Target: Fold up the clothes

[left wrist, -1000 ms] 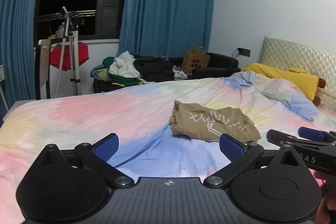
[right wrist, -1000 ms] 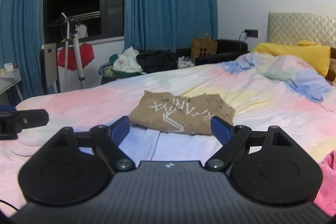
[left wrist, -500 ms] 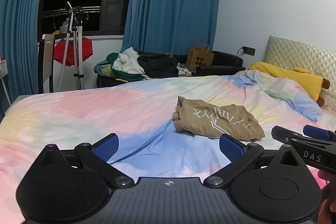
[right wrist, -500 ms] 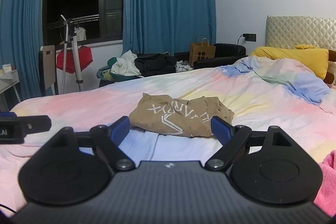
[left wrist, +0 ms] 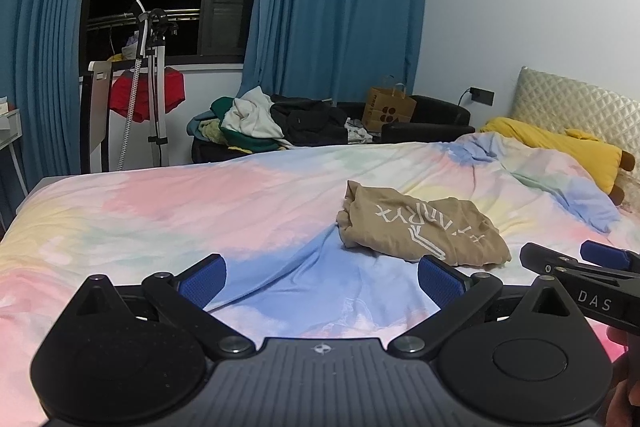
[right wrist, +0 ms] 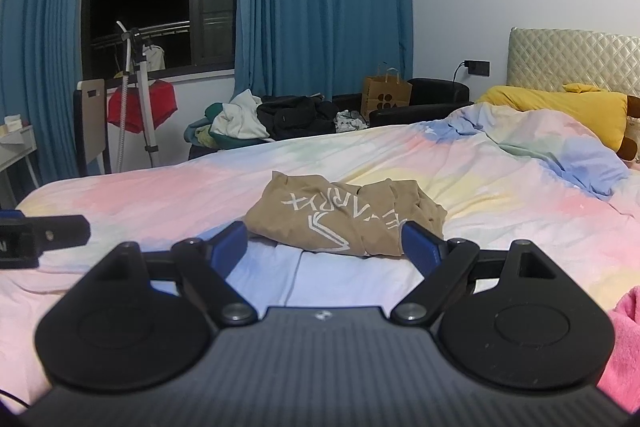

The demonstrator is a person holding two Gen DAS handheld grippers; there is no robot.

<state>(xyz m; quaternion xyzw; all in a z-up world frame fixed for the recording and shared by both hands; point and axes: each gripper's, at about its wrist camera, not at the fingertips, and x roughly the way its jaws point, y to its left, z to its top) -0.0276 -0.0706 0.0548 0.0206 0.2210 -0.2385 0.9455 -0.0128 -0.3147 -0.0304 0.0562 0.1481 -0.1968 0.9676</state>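
A crumpled tan garment with white lettering (left wrist: pixel 420 229) lies in a heap on the pastel tie-dye bed cover (left wrist: pixel 200 203); it also shows in the right wrist view (right wrist: pixel 344 217). My left gripper (left wrist: pixel 320 277) is open and empty, short of the garment and to its left. My right gripper (right wrist: pixel 324 243) is open and empty, just short of the garment's near edge. The right gripper's fingers show at the right edge of the left wrist view (left wrist: pixel 576 267). The left gripper's finger shows at the left edge of the right wrist view (right wrist: pixel 44 233).
A pile of clothes (right wrist: pixel 272 119) lies on a dark sofa beyond the bed, beside a paper bag (right wrist: pixel 386 99). A yellow pillow (right wrist: pixel 560 107) rests by the headboard. A pink cloth (right wrist: pixel 624 339) lies at the near right. A stand with a red garment (left wrist: pixel 148 95) is by the window.
Both grippers have risen and tilted a little, so the garment sits lower and slightly farther in both views. Both stay open. The garment has not moved.
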